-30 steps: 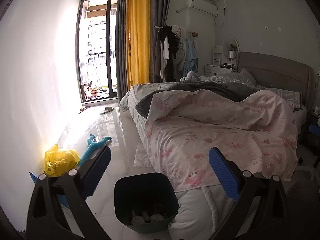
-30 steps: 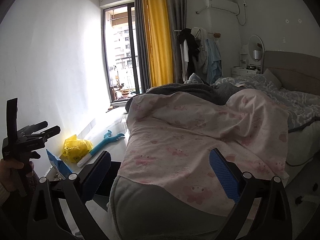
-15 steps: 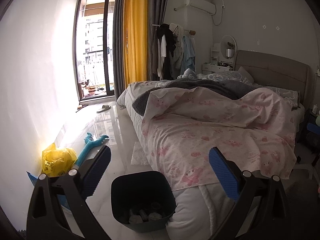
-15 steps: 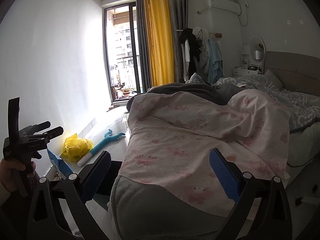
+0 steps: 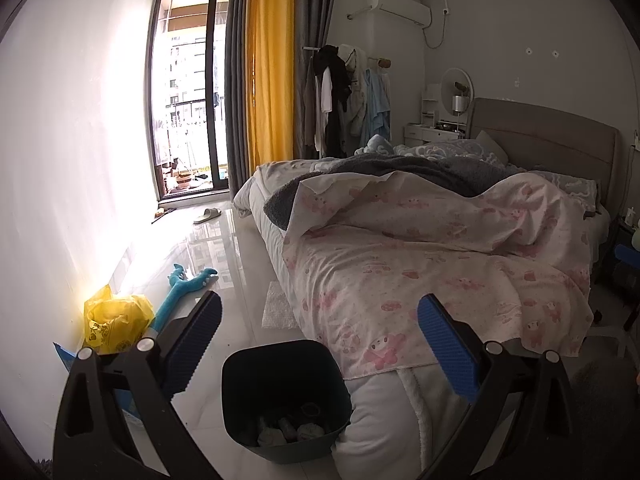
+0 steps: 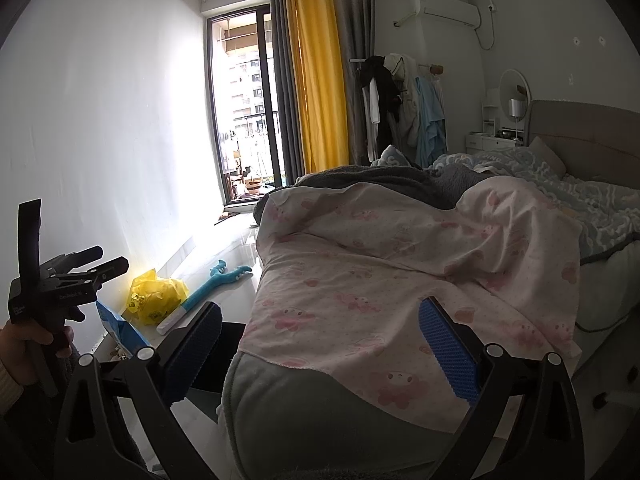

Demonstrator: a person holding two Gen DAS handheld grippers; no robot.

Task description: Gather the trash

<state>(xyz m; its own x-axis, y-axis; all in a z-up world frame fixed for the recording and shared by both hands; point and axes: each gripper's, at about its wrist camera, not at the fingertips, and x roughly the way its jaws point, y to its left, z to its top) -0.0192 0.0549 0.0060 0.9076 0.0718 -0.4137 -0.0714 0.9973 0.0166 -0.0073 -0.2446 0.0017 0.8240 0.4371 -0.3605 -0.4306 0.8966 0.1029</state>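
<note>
A dark bin (image 5: 285, 396) stands on the floor at the bed's foot, with several crumpled scraps inside. My left gripper (image 5: 320, 340) is open and empty above it. A yellow plastic bag (image 5: 114, 320) lies by the left wall, also in the right wrist view (image 6: 154, 294). A clear bubble-wrap sheet (image 5: 278, 306) lies on the floor beside the bed. My right gripper (image 6: 320, 344) is open and empty, over the bed's foot corner. The left gripper shows in the right wrist view (image 6: 108, 264), held in a hand, jaws apart.
A bed with a pink printed sheet (image 5: 420, 248) fills the right side. A blue toy (image 5: 188, 284) and a blue box (image 6: 118, 330) lie by the wall. A slipper (image 5: 208, 214) lies near the balcony door. A clothes rack (image 5: 344, 96) stands by the yellow curtain.
The left wrist view has drifted slightly; bin and bag sit a little lower left in frame. Both grippers stay open and empty.
</note>
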